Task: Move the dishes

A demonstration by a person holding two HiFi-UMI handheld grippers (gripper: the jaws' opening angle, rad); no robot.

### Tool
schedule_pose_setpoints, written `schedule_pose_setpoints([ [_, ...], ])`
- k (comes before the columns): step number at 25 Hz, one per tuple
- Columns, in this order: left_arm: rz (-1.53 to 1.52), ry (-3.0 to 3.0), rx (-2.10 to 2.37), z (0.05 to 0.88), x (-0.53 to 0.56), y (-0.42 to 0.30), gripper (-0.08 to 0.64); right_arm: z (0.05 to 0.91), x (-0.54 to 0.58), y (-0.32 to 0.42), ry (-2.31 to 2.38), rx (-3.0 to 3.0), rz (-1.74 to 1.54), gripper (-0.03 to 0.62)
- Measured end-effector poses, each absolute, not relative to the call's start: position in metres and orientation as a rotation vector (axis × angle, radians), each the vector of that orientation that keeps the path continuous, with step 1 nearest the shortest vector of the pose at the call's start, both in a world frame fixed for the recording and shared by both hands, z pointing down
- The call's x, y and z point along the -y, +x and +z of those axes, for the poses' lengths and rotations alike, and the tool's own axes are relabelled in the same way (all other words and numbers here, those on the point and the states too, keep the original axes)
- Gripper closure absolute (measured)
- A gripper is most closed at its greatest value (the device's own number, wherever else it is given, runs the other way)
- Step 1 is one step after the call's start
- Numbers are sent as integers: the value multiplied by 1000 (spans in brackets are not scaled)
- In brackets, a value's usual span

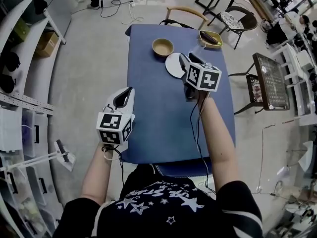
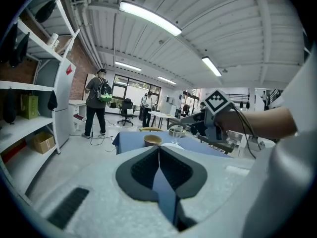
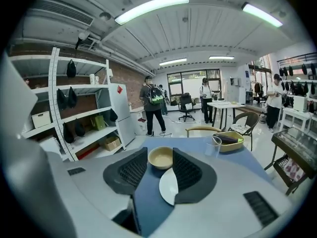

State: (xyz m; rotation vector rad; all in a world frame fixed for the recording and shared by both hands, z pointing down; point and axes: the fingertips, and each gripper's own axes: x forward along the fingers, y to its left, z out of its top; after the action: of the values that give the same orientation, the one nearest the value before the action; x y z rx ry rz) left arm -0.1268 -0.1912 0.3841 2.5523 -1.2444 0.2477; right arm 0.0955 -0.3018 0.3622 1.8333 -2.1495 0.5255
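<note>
On the blue table point(image 1: 148, 113), upper centre of the head view, you have a tan bowl point(image 1: 163, 47), a white plate point(image 1: 173, 66) just beside it and a yellow-green bowl point(image 1: 210, 38) at the far corner. Your right gripper point(image 1: 185, 63) covers the plate's right edge. Your left gripper point(image 1: 126, 95) hangs well apart from the dishes.

Through the left gripper view, the left gripper point(image 2: 159, 148) has its jaws pressed together on nothing. The tan bowl point(image 2: 152, 140) peeks over them, and the plate is barely visible.

Through the right gripper view, the right gripper point(image 3: 160, 151) is spread and empty. Its jaws frame the tan bowl point(image 3: 161, 157), and the right pad hides part of the plate point(image 3: 169, 186). You cannot tell whether it touches. Both dishes look stiff, smooth and probably slippery and breakable, so pinch a rim or the bowl's wall. The clear glass point(image 3: 214, 146) is faint.
</note>
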Motion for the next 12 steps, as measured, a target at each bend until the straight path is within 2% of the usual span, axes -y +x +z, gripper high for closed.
schedule_pose_setpoints([
  [12, 278, 2606, 1137, 390, 138, -95, 538, 369, 206, 117, 1899, 2125, 512, 433],
])
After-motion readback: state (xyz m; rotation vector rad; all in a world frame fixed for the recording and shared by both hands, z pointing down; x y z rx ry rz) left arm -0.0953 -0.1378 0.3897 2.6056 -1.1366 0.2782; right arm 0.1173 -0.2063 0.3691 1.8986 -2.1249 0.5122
